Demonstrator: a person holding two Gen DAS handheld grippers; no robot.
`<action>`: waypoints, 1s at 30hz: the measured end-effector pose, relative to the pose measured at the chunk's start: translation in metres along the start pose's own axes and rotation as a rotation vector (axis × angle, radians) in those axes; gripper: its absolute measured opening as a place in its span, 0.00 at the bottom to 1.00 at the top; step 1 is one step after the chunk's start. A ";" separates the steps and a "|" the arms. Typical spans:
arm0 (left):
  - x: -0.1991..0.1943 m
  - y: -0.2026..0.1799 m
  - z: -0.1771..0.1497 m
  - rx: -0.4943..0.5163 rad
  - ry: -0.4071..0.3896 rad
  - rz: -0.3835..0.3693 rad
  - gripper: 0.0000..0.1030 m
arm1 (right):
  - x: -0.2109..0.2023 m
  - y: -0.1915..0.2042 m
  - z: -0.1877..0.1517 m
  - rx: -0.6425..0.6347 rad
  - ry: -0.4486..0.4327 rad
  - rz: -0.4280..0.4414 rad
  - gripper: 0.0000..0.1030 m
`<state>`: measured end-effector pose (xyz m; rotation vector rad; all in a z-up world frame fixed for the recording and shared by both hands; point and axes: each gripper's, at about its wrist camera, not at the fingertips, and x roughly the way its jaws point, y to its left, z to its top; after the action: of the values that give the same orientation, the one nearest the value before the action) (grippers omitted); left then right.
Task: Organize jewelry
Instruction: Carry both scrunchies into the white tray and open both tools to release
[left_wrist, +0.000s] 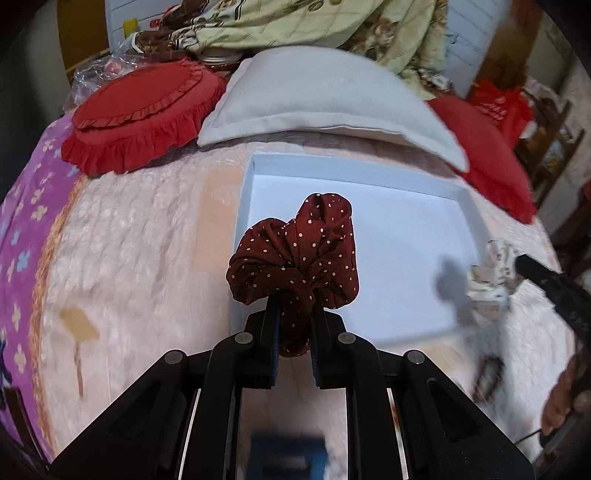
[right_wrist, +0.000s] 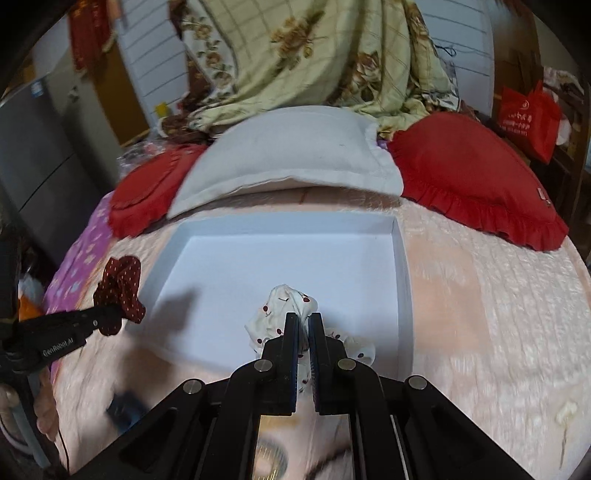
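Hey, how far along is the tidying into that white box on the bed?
Done: nothing yet; the white box shows only bare floor inside. In hand: the left gripper is shut on the dark red polka-dot scrunchie, the right gripper on the white cherry-print scrunchie, both held over the box's near edge. Left: drop both in; blurry items on the pink bedspread may follow.

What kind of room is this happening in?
Most likely a bedroom: the white tray sits on a quilted pink bedspread, with a white pillow, red ruffled cushions and a heaped floral blanket behind it.
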<state>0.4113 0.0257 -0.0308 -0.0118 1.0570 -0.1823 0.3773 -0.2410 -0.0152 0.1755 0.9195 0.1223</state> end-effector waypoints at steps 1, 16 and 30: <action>0.011 0.000 0.009 0.005 0.001 0.025 0.12 | 0.008 -0.003 0.005 0.007 0.004 -0.008 0.05; 0.060 0.015 0.039 -0.062 0.029 -0.085 0.41 | 0.082 -0.041 0.048 0.024 0.068 -0.157 0.41; -0.035 0.043 0.002 -0.135 -0.051 -0.069 0.42 | -0.014 -0.016 0.007 -0.069 -0.052 -0.176 0.47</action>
<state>0.4021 0.0729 -0.0039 -0.1738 1.0175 -0.1719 0.3749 -0.2597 -0.0036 0.0332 0.8736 -0.0131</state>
